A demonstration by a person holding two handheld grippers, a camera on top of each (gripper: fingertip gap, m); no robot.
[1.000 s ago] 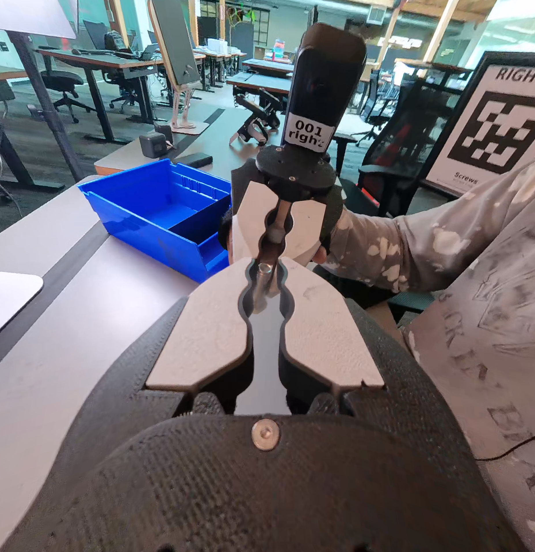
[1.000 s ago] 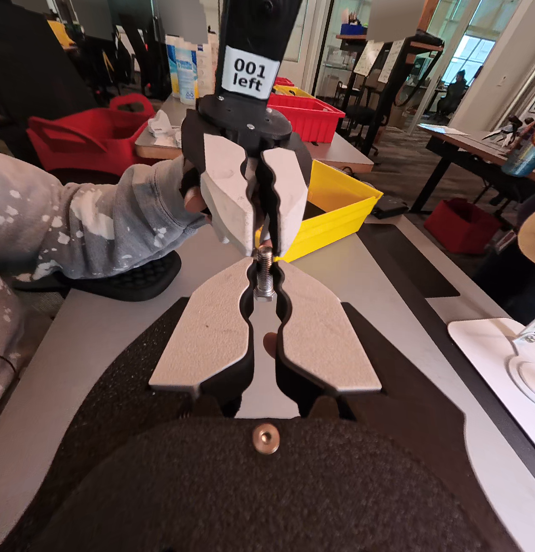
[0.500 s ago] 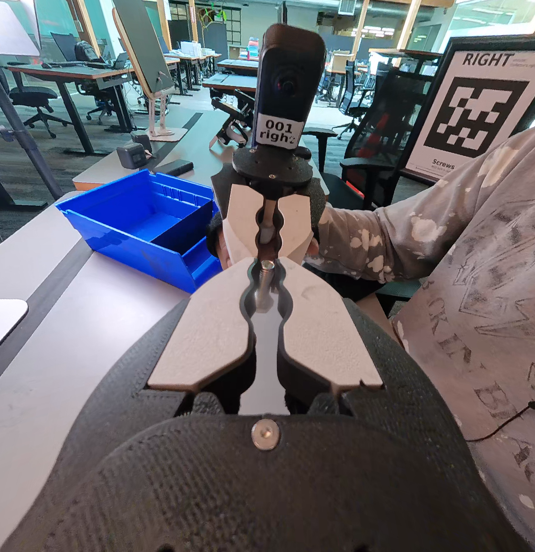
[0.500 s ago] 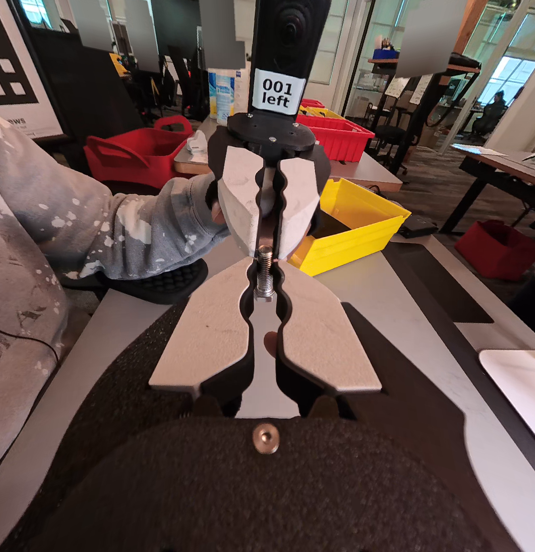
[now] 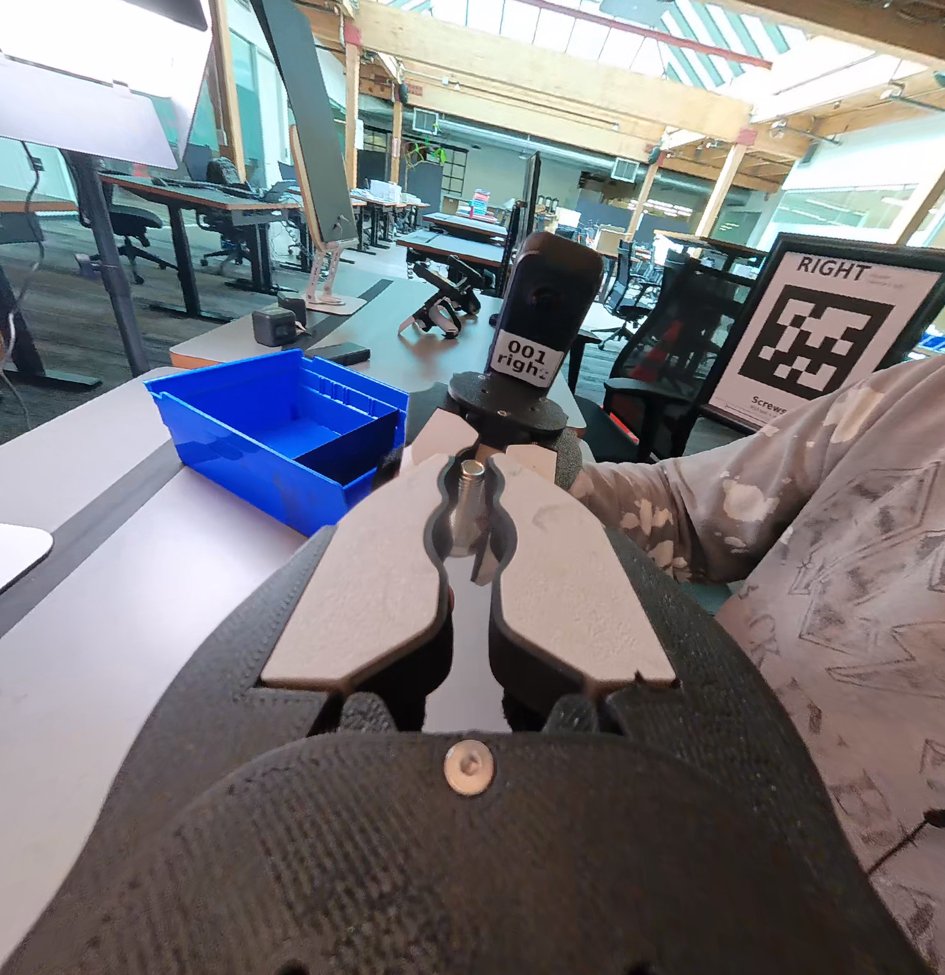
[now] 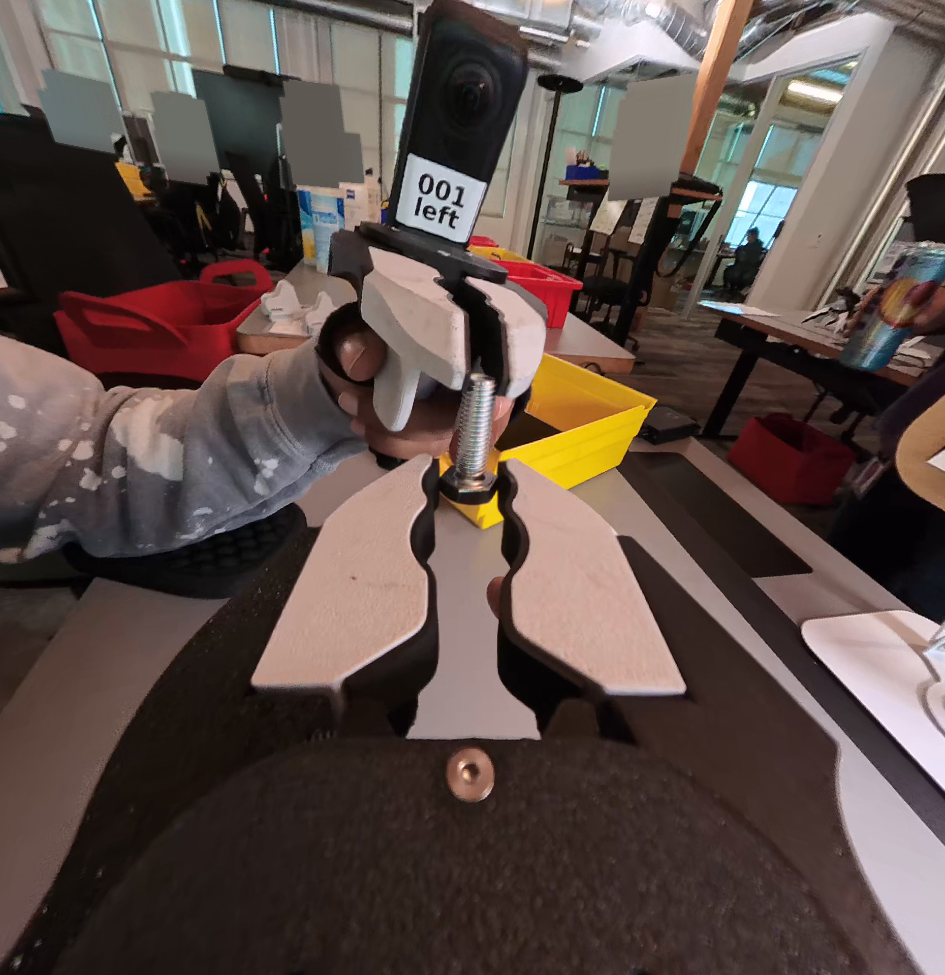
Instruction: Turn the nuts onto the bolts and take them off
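Observation:
My left gripper (image 5: 469,467) is shut on a silver bolt (image 5: 462,519), which lies along the gap between its fingers with the threaded end pointing away. My right gripper (image 6: 466,469) is shut on a hex nut (image 6: 468,484) at its fingertips. In the right wrist view the bolt's threaded shaft (image 6: 475,422) rises from the nut into the left gripper (image 6: 483,369), which faces mine tip to tip. In the left wrist view the right gripper (image 5: 483,448) shows just beyond the bolt's end; the nut is hidden there. Both are held above the grey table (image 5: 116,607).
A blue bin (image 5: 280,448) stands on the table to the left in the left wrist view. A yellow bin (image 6: 581,422) stands behind the bolt in the right wrist view. A white pad (image 6: 882,675) lies on the right. The person's speckled sleeves (image 6: 143,448) reach in.
Both grippers have stayed shut and joined by the bolt. The left gripper has rolled relative to the right one, both views have tipped upward, and the nut now sits nearer my right fingertips.

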